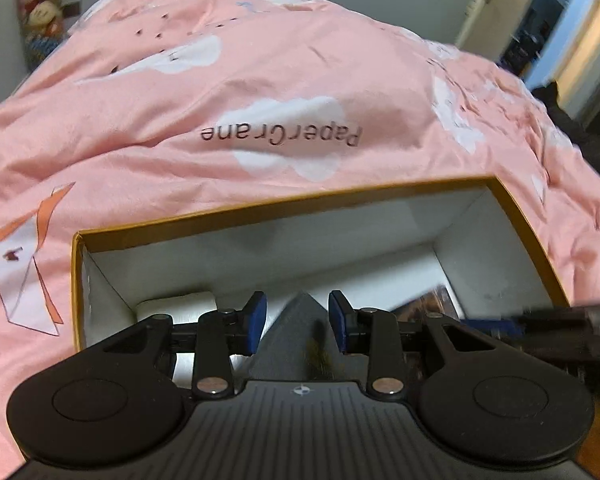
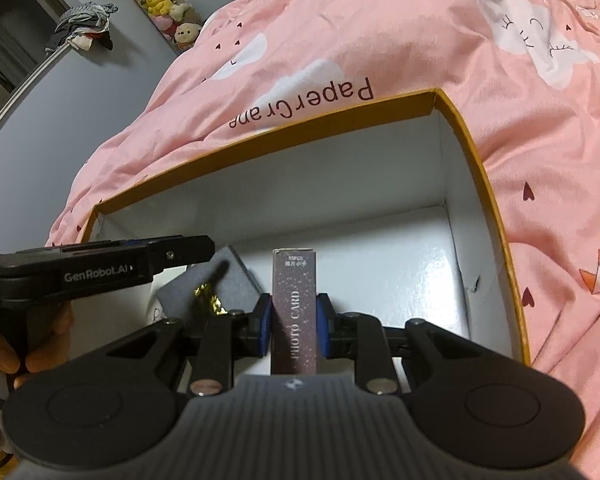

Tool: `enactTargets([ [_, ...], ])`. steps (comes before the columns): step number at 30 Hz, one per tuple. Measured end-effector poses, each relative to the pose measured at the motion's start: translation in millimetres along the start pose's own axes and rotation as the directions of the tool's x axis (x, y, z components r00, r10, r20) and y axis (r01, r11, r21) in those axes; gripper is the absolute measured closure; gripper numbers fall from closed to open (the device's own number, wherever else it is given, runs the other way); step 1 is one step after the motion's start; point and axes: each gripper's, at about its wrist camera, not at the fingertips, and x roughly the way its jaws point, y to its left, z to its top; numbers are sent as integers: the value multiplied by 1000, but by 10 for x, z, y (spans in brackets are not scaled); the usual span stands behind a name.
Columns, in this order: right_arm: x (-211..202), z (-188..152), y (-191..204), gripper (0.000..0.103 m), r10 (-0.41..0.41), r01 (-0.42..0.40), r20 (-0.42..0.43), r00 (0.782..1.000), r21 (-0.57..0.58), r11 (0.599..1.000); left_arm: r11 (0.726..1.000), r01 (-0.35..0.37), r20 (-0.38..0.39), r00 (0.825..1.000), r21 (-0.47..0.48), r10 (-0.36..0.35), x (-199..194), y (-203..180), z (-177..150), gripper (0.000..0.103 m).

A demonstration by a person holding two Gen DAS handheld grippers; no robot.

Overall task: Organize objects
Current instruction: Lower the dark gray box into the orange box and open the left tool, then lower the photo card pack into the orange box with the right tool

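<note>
right gripper (image 2: 293,326) clamps photo card box (image 2: 295,304) inside orange box (image 2: 496,216).

The open box (image 2: 480,184) sits on the bedspread (image 2: 380,32); inside, the photo card pack (image 2: 295,312) stands at 3 o'clock of the pouch (image 2: 220,280).

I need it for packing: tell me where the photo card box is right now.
In the right wrist view, the photo card box stands clamped in the right gripper, low inside the orange-rimmed box, just right of the grey pouch.
</note>
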Motion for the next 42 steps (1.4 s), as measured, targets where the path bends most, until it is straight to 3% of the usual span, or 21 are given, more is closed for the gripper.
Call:
enactTargets([
  [4, -5, -6, -4, 79, -8, 8, -3, 1000, -5, 1000, 990, -56, -20, 998, 128, 59, -122, -154, -107, 53],
  [9, 21, -30, 24, 79, -8, 8, -12, 1000, -7, 1000, 974, -59, -74, 994, 220, 77, -173, -301, -257, 47],
  [15, 20, -37, 44, 79, -14, 14, -11, 1000, -11, 1000, 962, -56, -122, 988, 268, 92, -103, -451, -352, 46],
  [25, -10, -29, 42, 79, -8, 8, -6, 1000, -13, 1000, 929, -208, -112, 961, 306, 252, 59, -433, -330, 51],
  [29, 0, 23, 16, 79, -24, 24, -3, 1000, -13, 1000, 927, -245, -93, 955, 282, 281, 77, -339, -274, 53],
  [34, 60, 156, 25, 79, -61, 60, -3, 998, -44, 997, 944, -144, -124, 974, 298, 188, 24, -357, -291, 50],
  [38, 173, 238, 70, 79, -47, 45, -27, 999, -62, 997, 913, -178, -139, 960, 368, 243, 135, -414, -341, 47],
  [42, 249, 295, 124, 79, -20, 18, -34, 999, -69, 997, 919, -160, -175, 956, 360, 235, 222, -353, -329, 45],
])
